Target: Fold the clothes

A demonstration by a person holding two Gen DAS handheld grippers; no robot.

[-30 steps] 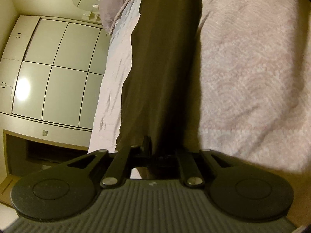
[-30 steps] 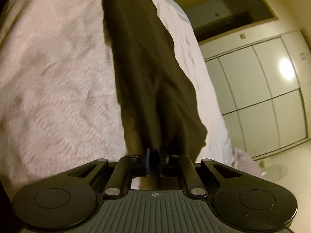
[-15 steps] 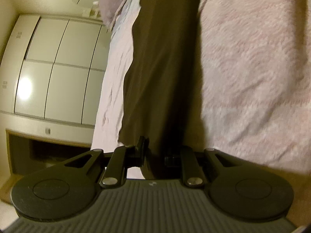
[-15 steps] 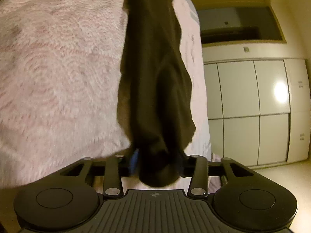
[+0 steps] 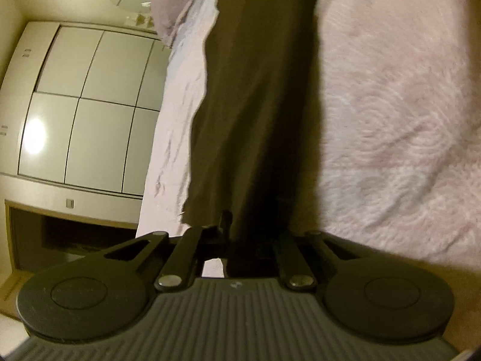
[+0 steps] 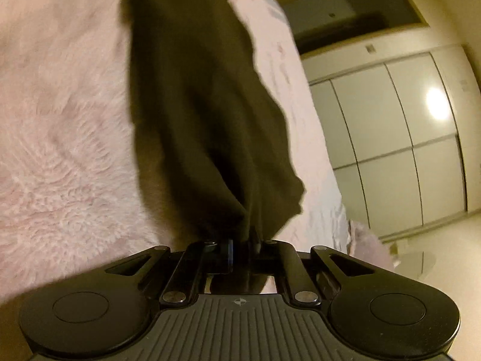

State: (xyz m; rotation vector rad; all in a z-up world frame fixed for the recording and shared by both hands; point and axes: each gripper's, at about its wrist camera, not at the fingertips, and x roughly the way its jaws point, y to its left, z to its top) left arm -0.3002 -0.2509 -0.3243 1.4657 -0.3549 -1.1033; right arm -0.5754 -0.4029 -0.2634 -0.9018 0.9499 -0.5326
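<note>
Your left gripper (image 5: 240, 237) and right gripper (image 6: 240, 243) each clamp a near edge of the dark garment (image 5: 258, 90), jaws having just closed on the cloth. It stretches away from you in a long band over the pink fuzzy blanket (image 5: 390, 105). White closet doors (image 6: 390, 138) stand beyond the bed.

blocked: dark garment (image 5: 258, 105) ahead | free: fluffy blanket (image 5: 396, 120) beside | limit: wardrobe (image 5: 84, 111) beyond bed
</note>
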